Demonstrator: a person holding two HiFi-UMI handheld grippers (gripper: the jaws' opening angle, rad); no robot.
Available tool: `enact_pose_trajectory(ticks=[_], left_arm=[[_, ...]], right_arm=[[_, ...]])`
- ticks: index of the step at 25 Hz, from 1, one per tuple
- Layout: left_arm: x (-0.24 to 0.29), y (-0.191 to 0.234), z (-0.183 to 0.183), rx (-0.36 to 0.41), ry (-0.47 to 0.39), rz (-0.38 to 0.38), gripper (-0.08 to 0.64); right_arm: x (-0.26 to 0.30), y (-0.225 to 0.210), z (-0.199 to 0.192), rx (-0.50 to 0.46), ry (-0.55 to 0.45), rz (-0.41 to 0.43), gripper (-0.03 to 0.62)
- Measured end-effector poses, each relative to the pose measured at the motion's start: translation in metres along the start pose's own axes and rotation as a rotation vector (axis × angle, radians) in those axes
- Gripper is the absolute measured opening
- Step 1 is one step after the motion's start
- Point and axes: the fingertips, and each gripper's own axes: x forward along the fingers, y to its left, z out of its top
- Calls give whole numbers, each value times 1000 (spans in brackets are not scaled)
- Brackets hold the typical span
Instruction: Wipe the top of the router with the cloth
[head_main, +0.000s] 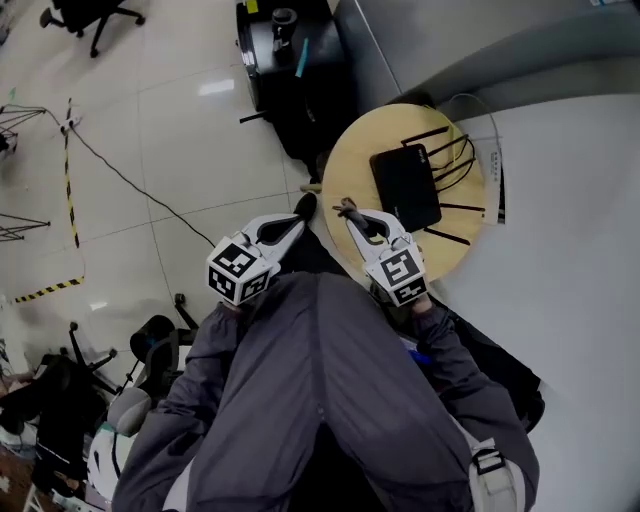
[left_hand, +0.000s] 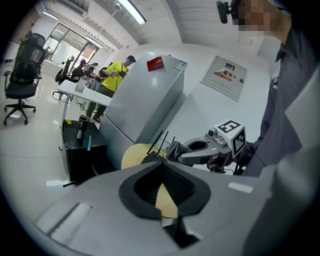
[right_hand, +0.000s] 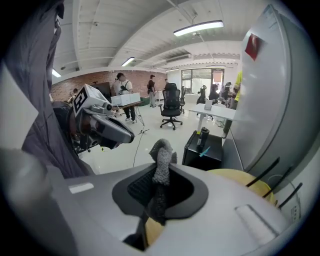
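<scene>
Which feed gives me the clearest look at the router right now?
The head view: the router lies flat on the round table, its whole black top visible. The left gripper view catches only its antennas and one corner; the right gripper view shows just two antennas.

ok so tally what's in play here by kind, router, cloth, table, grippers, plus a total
router: 1
cloth: 1
round table: 1
grippers: 2, left gripper and right gripper
total: 5
</scene>
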Motion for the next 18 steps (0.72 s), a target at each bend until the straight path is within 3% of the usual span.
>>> enact_pose_trajectory(ticks=[7,13,18], left_arm=[[83,1,39,128,180,-150,0],[155,-2,69,289,398,-348,0],[205,-21,75,360,512,-492,0]], right_arm=[[3,-80,-37,183,-25,-149,32],[-10,-134,-78,469,-50,-357,32],[-23,-168,-112,569,-6,-476,32]])
